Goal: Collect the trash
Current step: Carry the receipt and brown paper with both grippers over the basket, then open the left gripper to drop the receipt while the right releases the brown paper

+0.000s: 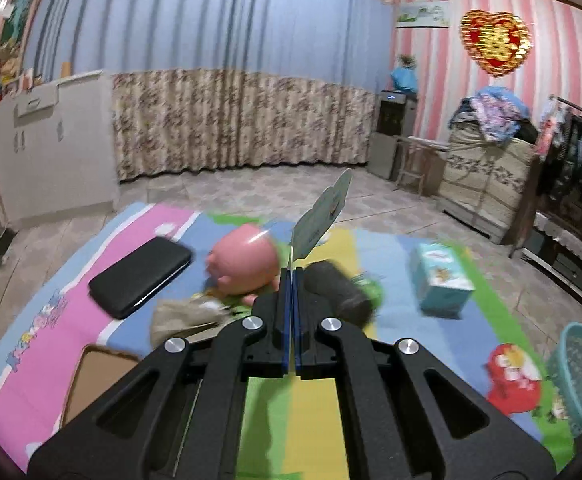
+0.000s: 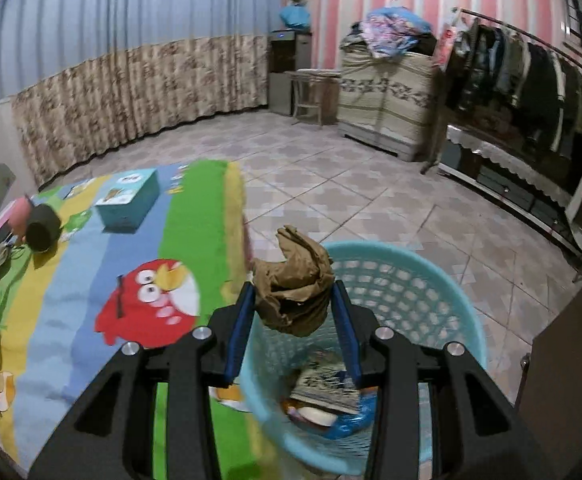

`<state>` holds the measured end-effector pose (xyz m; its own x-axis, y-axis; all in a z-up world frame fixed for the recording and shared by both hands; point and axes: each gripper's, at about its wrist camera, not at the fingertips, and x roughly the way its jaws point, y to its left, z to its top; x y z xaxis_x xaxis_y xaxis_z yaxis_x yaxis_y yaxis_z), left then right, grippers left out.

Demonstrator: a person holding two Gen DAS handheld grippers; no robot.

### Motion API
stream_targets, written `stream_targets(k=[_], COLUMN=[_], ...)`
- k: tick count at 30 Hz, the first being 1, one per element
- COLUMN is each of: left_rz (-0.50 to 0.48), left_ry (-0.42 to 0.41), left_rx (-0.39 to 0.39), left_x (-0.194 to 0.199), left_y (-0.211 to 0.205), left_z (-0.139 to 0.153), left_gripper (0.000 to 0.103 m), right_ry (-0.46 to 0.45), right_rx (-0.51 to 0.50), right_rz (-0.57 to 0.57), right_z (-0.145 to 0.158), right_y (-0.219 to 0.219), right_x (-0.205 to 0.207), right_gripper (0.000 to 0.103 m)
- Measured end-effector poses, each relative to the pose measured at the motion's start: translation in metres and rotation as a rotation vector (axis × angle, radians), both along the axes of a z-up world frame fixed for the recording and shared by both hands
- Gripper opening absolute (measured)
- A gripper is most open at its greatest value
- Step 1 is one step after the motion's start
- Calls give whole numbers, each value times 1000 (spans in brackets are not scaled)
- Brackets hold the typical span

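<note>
My left gripper [image 1: 292,270] is shut on a thin pale-blue card [image 1: 323,216] and holds it up above the colourful play mat [image 1: 43,344]. My right gripper [image 2: 294,294] is shut on a crumpled brown paper ball [image 2: 295,288], held over the rim of the light-blue mesh basket [image 2: 411,280]. The basket holds some wrappers and paper at its bottom. The basket also shows at the right edge of the left wrist view [image 1: 579,376]. More crumpled brown paper [image 1: 179,316] lies on the mat left of my left gripper.
On the mat lie a black case [image 1: 139,276], a pink piggy bank [image 1: 247,260], a dark cylinder [image 1: 339,292], a teal tissue box [image 1: 439,280] and a cardboard piece [image 1: 95,380]. A white cabinet stands left, curtains behind, furniture and a clothes rack right.
</note>
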<state>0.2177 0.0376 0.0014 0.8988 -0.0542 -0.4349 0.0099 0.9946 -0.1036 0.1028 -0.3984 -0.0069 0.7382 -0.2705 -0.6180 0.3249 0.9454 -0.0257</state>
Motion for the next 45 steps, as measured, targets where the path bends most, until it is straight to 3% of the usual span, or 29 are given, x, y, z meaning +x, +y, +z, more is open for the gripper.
stream_targets(k=[12,18,26,37,38,40,45], left_rz=[-252,-426,-625,-756,-760,-757,-678], left_ry=[-41,14,81,140,141,147,103], left_rx=[-6,-50,-29,9,15,27,58], left_x=[-42,-63,-93,-95,-94,-92,-89], left_y=[-143,-218,-305,-374,-376,-382,-369], left_z=[28,17,-13,-39,-40,-40,-39], left_gripper=[0,0,0,0,2,28,61], right_ry=[-40,-43,-42,-16,-16,-17,-13], right_rx=[76,108,158,206,210,211,205], right_rz=[-115,-149,-180,-214,-215,-215,-214], right_z=[-13,-21,-31,-47,-48,-48,-48], right_y=[-63,-83,-100,-117,-118,-119,-120], right_x=[-29,-36,-40,-41,-40,-41,-39], right_gripper=[39,39,39,39,39,39,39])
